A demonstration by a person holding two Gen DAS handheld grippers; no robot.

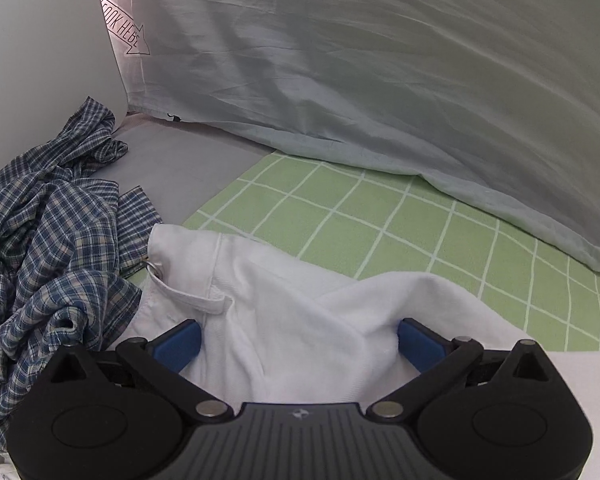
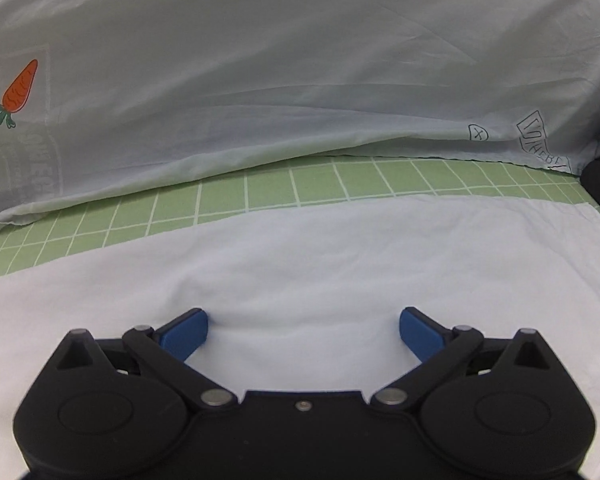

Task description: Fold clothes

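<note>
White garment: a white shirt [image 1: 284, 304] of soft cotton-like cloth lies on the green checked sheet [image 1: 380, 216]. In the left wrist view it is not flat; it makes rounded folds and one raised ridge that runs to the right.
Details of the garment: a narrow white strap [image 1: 192, 298] with stitched edges lies across it at the left, and a small metal ring [image 1: 153, 266] shows at the strap's upper end. A straight seam runs down from the upper edge.
Same garment, right wrist view: here the white shirt [image 2: 320, 264] is much smoother, a wide pale surface with only a soft bulge in the middle. Its far edge runs across the green sheet [image 2: 340, 184], and its corner at the right is nearly square.
Left gripper: the left gripper [image 1: 298, 338] has its blue pads [image 1: 180, 344] spread wide. White cloth lies between them, but the pads do not press on it.
Right gripper: the right gripper [image 2: 304, 330] is also spread wide, low over the smooth cloth, and nothing is pinched.
Second garment: a blue plaid shirt [image 1: 48, 248] lies crumpled in a heap at the left, and its edge touches the white shirt.
Background: a pale quilt [image 1: 380, 80] with printed marks rises behind the sheet. In the right wrist view the quilt [image 2: 300, 80] bears an orange carrot print [image 2: 19, 88].
Bare part: a grey surface [image 1: 180, 168] shows between the plaid shirt and the green sheet.
</note>
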